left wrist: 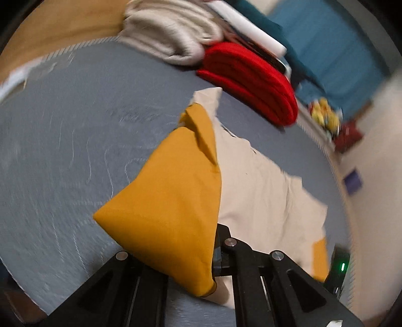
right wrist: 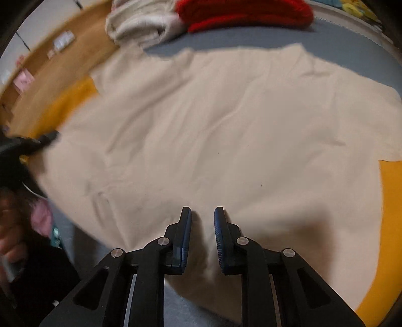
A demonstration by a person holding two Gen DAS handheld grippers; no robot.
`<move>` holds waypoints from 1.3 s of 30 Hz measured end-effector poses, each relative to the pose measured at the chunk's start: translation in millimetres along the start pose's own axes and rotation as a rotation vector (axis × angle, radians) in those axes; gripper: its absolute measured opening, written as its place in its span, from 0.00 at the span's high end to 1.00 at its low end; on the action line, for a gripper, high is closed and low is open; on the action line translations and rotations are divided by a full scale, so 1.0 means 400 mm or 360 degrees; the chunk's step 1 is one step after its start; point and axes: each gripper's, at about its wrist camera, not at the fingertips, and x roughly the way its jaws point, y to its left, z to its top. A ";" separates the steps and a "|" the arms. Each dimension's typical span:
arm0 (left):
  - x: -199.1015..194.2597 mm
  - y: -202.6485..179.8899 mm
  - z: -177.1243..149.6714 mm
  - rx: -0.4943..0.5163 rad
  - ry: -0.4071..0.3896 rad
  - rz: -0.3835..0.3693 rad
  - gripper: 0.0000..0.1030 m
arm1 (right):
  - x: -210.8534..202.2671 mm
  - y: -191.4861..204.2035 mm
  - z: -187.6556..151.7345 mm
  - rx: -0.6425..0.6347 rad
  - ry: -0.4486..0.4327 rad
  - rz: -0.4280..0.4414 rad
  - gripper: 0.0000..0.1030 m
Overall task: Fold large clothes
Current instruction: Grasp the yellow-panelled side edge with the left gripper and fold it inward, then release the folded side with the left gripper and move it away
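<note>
A large cream garment with mustard-yellow sleeves lies spread on a grey-blue surface. In the left wrist view, my left gripper is shut on a yellow sleeve and holds it lifted, draped over the fingers, with the cream body to its right. In the right wrist view, my right gripper is open, its blue-padded fingers hovering over the cream body near its front edge. The left gripper shows as a dark blur at the far left. A yellow sleeve lies at the right.
A folded red garment and a folded off-white garment sit at the far edge of the surface; they also show in the right wrist view, red and off-white. Wooden floor lies beyond.
</note>
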 end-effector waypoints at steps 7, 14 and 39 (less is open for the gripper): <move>-0.025 -0.154 0.012 0.0286 -0.0068 0.0040 0.93 | -0.050 -0.061 0.045 0.0168 -0.0061 0.0076 0.80; -0.038 -0.391 -0.039 0.0591 -0.0085 -0.0048 0.93 | -0.370 -0.231 0.070 0.0161 -0.0498 -0.0099 0.46; 0.251 -1.012 -0.536 0.1349 0.0670 -0.0308 0.73 | -0.688 -0.716 -0.246 0.0801 -0.0732 0.0012 0.43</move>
